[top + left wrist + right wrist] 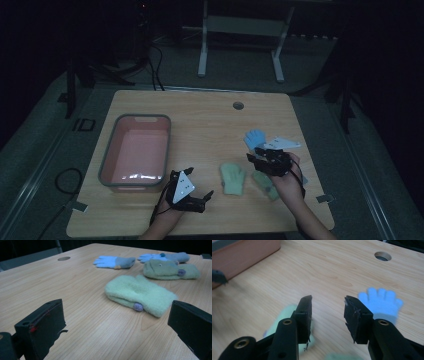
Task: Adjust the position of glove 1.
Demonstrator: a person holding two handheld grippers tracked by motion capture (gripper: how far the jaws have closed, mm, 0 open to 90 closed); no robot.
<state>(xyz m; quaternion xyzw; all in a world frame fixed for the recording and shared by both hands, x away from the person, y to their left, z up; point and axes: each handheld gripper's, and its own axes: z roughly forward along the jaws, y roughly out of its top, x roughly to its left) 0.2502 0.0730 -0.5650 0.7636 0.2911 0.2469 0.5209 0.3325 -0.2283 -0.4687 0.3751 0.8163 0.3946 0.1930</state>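
Note:
Two pale green mittens and two blue gloves lie on the right half of the wooden table point(200, 115). My left gripper point(200, 185) point(115, 325) rests low near the front edge, jaws wide open and bare, facing the nearer green mitten point(233, 178) point(140, 295) a short way off. Behind that mitten lie the second green mitten point(265, 184) point(171, 270) and a blue glove point(163, 257). My right gripper point(254, 154) point(328, 307) hovers open and bare above the gloves. The other blue glove point(255, 137) point(115, 262) point(380, 302) lies just beyond its right jaw. A blurred green mitten point(287, 315) lies under its left jaw.
A pink basin with a grey rim point(135, 150) point(244, 255) stands on the left of the table, nothing visible inside. A round cable hole point(238, 105) point(64, 258) point(382, 256) sits near the far edge. Bare wood lies between basin and gloves. A white frame point(240, 30) stands beyond the table.

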